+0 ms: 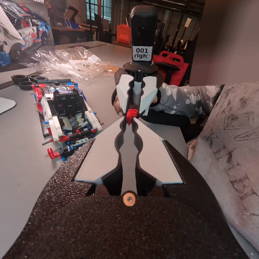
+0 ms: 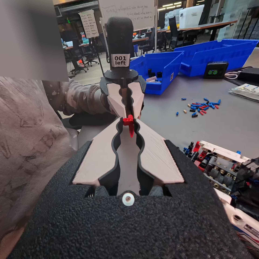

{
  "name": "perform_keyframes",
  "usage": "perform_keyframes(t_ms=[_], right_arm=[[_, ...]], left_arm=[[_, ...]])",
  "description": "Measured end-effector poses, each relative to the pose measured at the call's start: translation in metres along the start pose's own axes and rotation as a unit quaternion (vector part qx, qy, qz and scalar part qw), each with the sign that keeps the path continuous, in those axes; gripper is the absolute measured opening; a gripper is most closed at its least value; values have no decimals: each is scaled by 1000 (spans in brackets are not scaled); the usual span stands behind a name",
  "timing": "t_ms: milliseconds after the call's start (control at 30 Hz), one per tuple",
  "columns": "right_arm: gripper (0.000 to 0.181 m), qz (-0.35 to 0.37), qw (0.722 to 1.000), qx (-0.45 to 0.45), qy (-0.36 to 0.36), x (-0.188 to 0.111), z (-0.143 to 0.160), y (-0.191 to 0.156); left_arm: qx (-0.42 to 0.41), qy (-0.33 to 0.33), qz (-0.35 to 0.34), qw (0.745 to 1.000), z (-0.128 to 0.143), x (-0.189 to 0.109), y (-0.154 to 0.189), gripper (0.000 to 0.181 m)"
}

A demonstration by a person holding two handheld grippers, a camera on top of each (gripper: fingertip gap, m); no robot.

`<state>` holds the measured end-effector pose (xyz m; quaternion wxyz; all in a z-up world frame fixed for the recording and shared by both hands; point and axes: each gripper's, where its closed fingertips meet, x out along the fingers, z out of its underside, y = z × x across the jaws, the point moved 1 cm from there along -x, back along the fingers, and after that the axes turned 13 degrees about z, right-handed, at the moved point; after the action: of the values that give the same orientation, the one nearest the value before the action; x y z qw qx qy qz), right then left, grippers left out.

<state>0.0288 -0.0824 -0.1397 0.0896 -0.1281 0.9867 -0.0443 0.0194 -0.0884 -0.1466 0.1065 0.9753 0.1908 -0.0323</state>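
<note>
Together we pinch one small red connector piece tip to tip: left gripper and right gripper each closed on it, above the grey table's near edge. Beyond the piece, the blue bin holds a few dark and pale parts, with loose blue and red pins on open tabletop beside it. Left of the piece lies the brick-built race car, with bare table between.

Your left gripper and right gripper pair rough, pebbled black plastic with smooth matt pale fingers; the red brick piece and brick car gleam glossy, beside crinkled clear plastic bags.
</note>
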Motion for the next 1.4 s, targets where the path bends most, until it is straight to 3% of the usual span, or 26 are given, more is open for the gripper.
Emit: perform_keyframes(t_ms=[467, 567, 667, 833, 1000, 1233, 1400], right_arm=[[13, -29, 997, 20, 69, -11, -29, -4], [13, -27, 997, 19, 63, -11, -26, -3], [13, -8, 1000, -23, 11, -6, -5, -2], [14, -3, 997, -73, -36, -1, 9, -8], [13, 21, 993, -99, -68, 1, 21, -5], [13, 9, 999, -28, 19, -5, -11, 0], [13, -14, 999, -1, 48, -8, -19, -2]], left_arm=[[32, 84, -5, 996, -35, -2, 8, 4], [28, 71, 2, 997, -31, -1, 7, 5], [-2, 11, 24, 1000, -10, 1, 4, 6], [-20, -17, 40, 999, 5, 1, 7, 6], [-5, -58, 17, 998, 17, 4, 2, 6], [2, 39, 2, 999, -17, 0, 0, 4], [-2, 68, 15, 998, -27, -2, 4, 4]])
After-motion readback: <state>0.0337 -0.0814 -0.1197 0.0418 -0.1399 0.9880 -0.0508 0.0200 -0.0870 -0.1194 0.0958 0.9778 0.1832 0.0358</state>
